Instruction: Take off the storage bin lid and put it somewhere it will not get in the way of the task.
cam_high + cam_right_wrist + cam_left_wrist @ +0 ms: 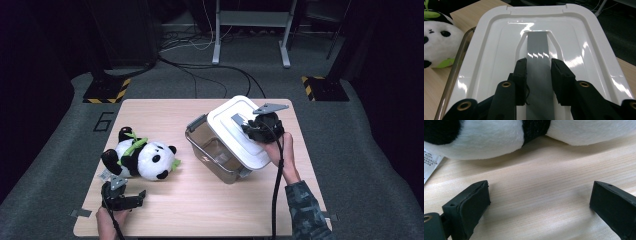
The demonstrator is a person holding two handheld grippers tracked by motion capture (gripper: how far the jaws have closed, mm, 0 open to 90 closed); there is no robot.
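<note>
Lid (240, 131) sits skewed over bin (212, 150), part lifted — right gripper (538, 75) clamped on grey handle (537, 50), good purchase for pulling it off. Left gripper (539, 202) rests on table (544, 182) by panda (142, 159), jaws wide, empty (likely waiting to pick it up).

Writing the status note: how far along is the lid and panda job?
Done: the lid is off its seat, tilted and shifted across the clear bin. In hand: the right gripper is clamped on the lid's grey handle. Left: the plush panda lies on the table, ungripped; the left gripper sits open just short of it. Likely it goes into the bin next.
</note>
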